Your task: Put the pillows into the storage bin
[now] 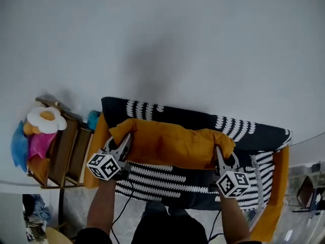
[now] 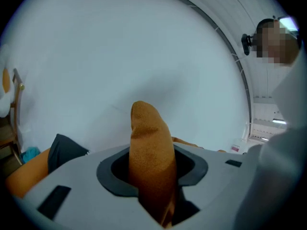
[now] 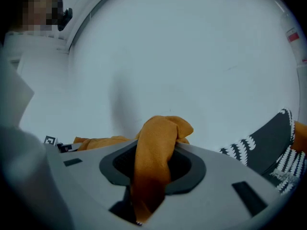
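At far left, a wooden rack (image 1: 67,154) is carrying plush cushions. The left hand-held gripper (image 1: 122,143) is clamping one corner of the orange pillow (image 1: 172,144) and the right hand-held gripper (image 1: 221,157) the other, the pillow stretching between them over black white-striped fabric (image 1: 244,131).

no words, numbers or brand names can be read in any view. lower centre of the head view: the left gripper (image 1: 122,142) and right gripper (image 1: 219,154) each bear a cube faced with black-and-white square code patterns, not text. a red tag (image 3: 292,35), upper right of the right gripper view, and a pink label (image 2: 235,148), lower right of the left gripper view, are too small to read.
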`<state>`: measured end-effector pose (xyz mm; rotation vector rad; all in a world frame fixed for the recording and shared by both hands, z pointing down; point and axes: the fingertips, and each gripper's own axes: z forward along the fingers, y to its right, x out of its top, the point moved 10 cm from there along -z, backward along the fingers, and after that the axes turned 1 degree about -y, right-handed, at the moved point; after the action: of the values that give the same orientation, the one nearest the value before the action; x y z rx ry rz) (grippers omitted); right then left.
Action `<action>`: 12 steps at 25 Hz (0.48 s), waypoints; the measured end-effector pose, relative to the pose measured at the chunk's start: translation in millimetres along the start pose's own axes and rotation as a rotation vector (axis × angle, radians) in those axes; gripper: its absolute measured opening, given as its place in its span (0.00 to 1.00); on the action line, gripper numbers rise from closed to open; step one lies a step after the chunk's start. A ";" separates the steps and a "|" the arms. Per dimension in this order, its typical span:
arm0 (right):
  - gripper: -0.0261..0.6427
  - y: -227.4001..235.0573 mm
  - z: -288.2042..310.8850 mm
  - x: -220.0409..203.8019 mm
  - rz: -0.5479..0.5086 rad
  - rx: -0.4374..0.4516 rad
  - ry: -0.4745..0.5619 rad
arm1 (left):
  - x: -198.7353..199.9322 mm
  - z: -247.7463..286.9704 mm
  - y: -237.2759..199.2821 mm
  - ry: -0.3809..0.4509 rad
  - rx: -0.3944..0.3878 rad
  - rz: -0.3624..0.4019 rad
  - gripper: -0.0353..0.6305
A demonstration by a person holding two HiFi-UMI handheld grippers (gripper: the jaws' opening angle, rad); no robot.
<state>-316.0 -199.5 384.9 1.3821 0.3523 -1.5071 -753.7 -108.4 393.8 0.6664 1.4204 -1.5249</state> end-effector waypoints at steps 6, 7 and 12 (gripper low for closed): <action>0.26 -21.8 -84.0 15.9 -0.020 -0.100 0.112 | 21.5 -6.7 42.6 0.014 -0.161 0.046 0.33; 0.26 -24.7 -98.5 14.7 -0.018 -0.130 0.134 | 22.6 -4.3 49.3 0.013 -0.197 0.055 0.33; 0.26 -49.6 -162.4 -1.3 -0.006 -0.271 0.223 | 26.1 -1.9 75.4 -0.022 -0.351 0.106 0.33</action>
<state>-263.7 -52.6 317.6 1.3320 0.6748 -1.2588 -698.9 -106.7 335.8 0.4986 1.5610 -1.1591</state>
